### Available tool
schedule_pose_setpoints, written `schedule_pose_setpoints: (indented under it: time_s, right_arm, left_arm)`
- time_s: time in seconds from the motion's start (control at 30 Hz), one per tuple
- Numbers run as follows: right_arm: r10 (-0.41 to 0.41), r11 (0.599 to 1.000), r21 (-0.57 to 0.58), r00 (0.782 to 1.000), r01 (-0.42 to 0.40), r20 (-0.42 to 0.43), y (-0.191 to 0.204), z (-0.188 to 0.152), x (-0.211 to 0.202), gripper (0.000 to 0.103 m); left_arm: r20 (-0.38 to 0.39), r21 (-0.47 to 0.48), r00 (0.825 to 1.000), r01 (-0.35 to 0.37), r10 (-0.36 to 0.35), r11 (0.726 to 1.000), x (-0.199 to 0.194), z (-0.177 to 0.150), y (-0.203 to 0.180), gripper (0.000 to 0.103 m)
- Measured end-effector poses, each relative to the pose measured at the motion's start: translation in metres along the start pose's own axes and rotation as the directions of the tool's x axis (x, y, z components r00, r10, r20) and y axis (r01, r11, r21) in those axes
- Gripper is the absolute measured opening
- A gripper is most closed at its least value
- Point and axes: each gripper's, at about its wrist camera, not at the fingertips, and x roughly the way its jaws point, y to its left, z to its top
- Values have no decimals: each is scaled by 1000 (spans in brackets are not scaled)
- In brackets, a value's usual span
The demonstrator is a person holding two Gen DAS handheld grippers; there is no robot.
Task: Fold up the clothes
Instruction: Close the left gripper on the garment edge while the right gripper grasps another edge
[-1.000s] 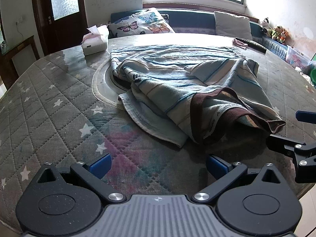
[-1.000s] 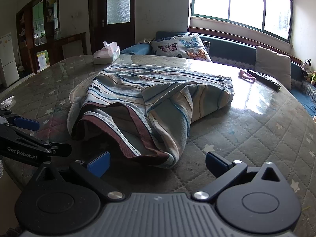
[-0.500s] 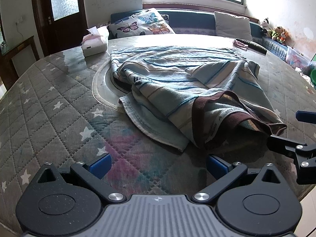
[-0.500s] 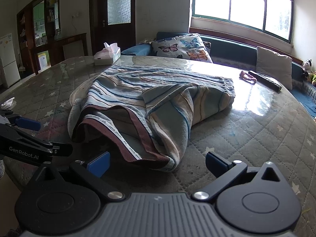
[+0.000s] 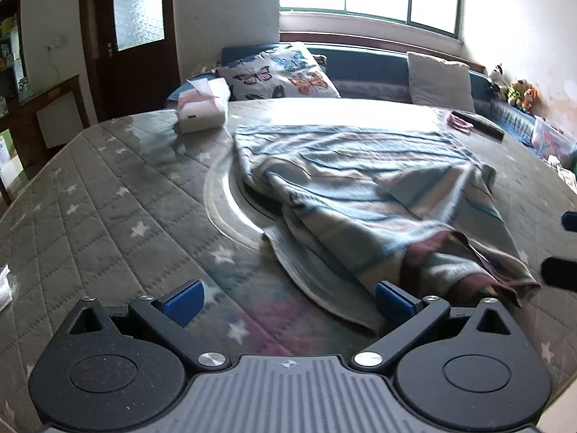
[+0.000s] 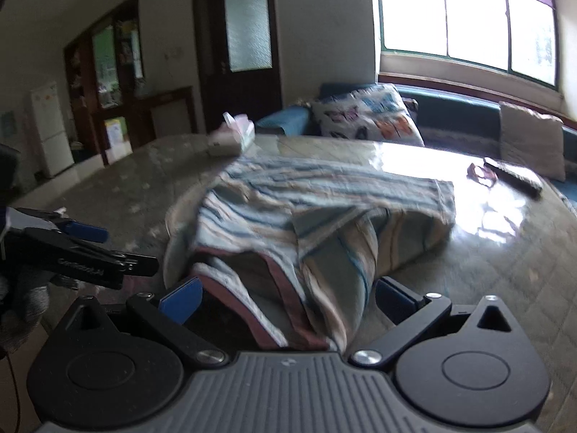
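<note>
On quilted table (image 5: 108,195): striped garment (image 5: 360,180), tissue box (image 5: 202,112).

From my remote seat I see a garment (image 5: 360,180) striped in pale blue, cream and darker blue with a maroon hem, a grey quilted table cover (image 5: 108,198) dotted with white stars, a butterfly-print cushion (image 5: 277,72), and black grippers with blue fingertips (image 5: 184,296).

I see the striped blue-and-beige garment (image 5: 360,184) lying crumpled and unfolded on the table, its maroon-trimmed hem (image 6: 277,288) bunched at the near edge, facing me.
</note>
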Motion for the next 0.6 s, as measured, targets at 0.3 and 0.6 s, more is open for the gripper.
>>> schedule_pose_setpoints:
  time_s: [0.3,0.6]
  right_arm:
    - [-21,999,-49,1000,20,-20,-5,34,44,102]
    - [-25,995,-103,996,16,-91,-5,57,103,83]
  left_arm:
    - [-30,-7,999,21,-21,1000,38,15,13,64]
    - [-41,-8,996,83,-83,997,59,21,20,44]
